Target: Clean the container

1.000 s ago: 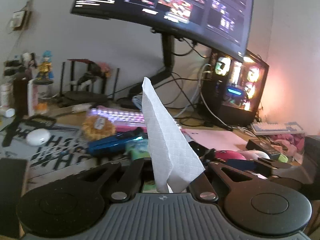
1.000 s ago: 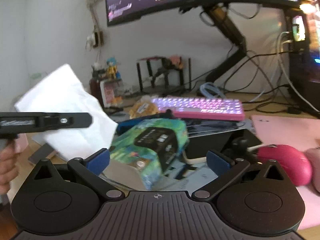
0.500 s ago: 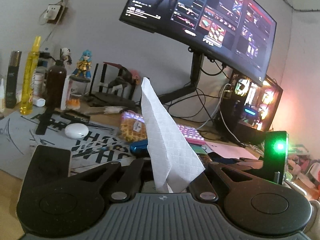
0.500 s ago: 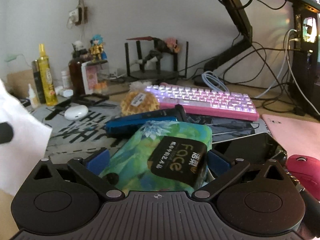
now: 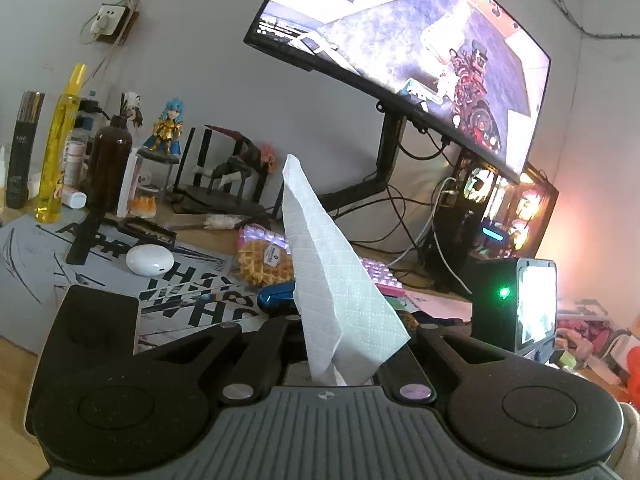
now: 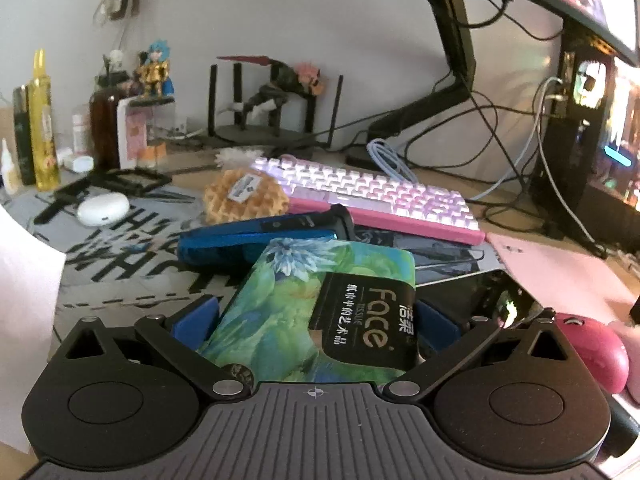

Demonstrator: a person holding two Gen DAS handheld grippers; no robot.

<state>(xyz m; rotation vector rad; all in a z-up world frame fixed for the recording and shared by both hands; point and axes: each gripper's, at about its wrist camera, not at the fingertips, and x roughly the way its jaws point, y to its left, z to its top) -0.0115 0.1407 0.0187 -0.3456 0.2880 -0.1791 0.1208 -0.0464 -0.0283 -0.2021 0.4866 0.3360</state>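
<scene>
The left gripper (image 5: pixel 340 364) pinches a white tissue (image 5: pixel 336 292) upright between its jaws above a cluttered counter (image 6: pixel 560 268), while the right gripper's (image 6: pixel 316 320) jaws clamp a green tissue pack (image 6: pixel 320 308) near a pink keyboard (image 6: pixel 380 200).

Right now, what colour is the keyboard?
Pink, with glowing pale keys: keyboard, clearest in the right wrist view.

One tissue (image 5: pixel 336 280), one tissue pack (image 6: pixel 316 312)
</scene>
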